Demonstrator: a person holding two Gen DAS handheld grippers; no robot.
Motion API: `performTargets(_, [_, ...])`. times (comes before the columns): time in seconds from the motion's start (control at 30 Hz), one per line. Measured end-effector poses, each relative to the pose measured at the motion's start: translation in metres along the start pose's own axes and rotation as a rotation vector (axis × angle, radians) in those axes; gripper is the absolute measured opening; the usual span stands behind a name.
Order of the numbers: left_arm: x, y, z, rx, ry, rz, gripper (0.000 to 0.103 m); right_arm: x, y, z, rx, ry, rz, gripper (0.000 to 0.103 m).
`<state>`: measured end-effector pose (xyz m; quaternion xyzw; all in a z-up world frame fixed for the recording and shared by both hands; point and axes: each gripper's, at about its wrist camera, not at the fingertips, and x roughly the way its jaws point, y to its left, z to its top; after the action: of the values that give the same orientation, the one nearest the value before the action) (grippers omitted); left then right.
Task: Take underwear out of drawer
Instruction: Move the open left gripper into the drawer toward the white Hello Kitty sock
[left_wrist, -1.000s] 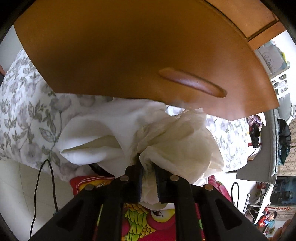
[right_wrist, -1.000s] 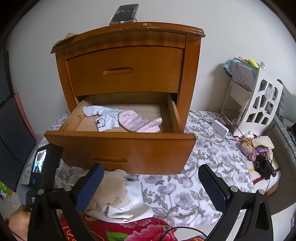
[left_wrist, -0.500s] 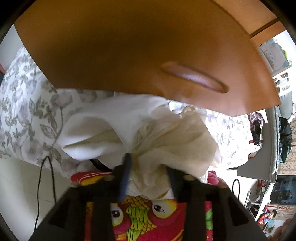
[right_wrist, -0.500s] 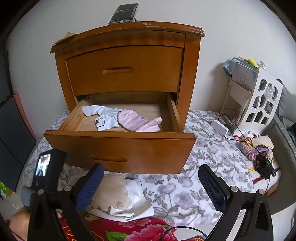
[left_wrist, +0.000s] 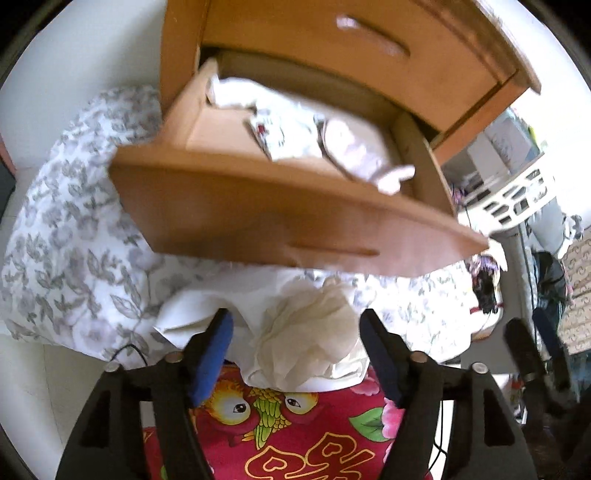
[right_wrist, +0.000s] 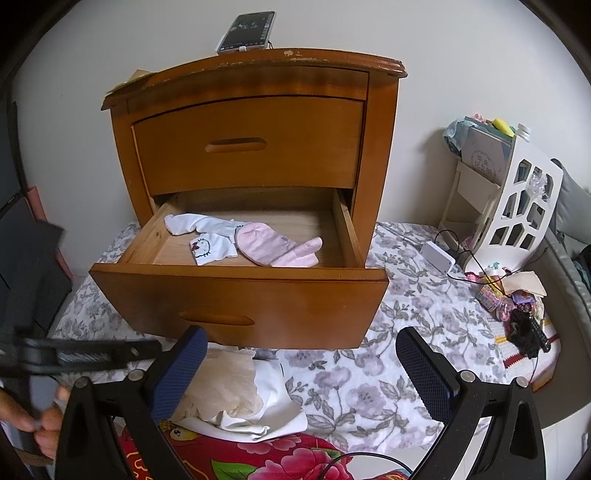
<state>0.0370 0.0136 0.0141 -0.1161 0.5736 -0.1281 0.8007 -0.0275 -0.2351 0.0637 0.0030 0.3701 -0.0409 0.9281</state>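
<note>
The wooden nightstand's lower drawer (right_wrist: 236, 295) stands pulled out. Inside lie a white garment with a cartoon print (right_wrist: 208, 243) and a pink striped one (right_wrist: 277, 247); both show blurred in the left wrist view, white (left_wrist: 280, 133) and pink (left_wrist: 354, 155). A cream piece of underwear (left_wrist: 310, 332) rests on a white cloth (right_wrist: 273, 398) on the bed below the drawer front. My left gripper (left_wrist: 295, 343) is open, its fingers apart on either side of the cream piece (right_wrist: 221, 387). My right gripper (right_wrist: 304, 369) hangs open and holds nothing, in front of the drawer.
A phone (right_wrist: 245, 31) lies on the nightstand top. A white charger box with cables (right_wrist: 437, 256), a white openwork rack (right_wrist: 517, 203) and small clutter (right_wrist: 517, 306) sit to the right on the floral bedspread (right_wrist: 388, 350). A red patterned blanket (left_wrist: 295, 435) lies below. A hand (right_wrist: 22, 417) holds the left tool.
My left gripper opened and let go of the cream underwear, then pulled back and tilted up, so the drawer's inside came into its view. The right gripper stayed in place.
</note>
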Motion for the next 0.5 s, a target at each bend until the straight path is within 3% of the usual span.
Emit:
performTargets(0.13, [-0.014, 0.001, 0.004, -0.008, -0.054, -0.023, 0.083, -0.001, 0.001, 0.000, -0.001, -0.003, 0.000, 0.103])
performTargets(0.3, [-0.033, -0.002, 0.006, 0.013, -0.142, 0.010, 0.097, -0.001, 0.000, 0.001, 0.000, -0.004, 0.000, 0.103])
performTargets(0.5, [-0.045, -0.002, 0.016, 0.013, -0.213, 0.037, 0.100, 0.001, 0.001, 0.001, 0.002, 0.000, 0.000, 0.103])
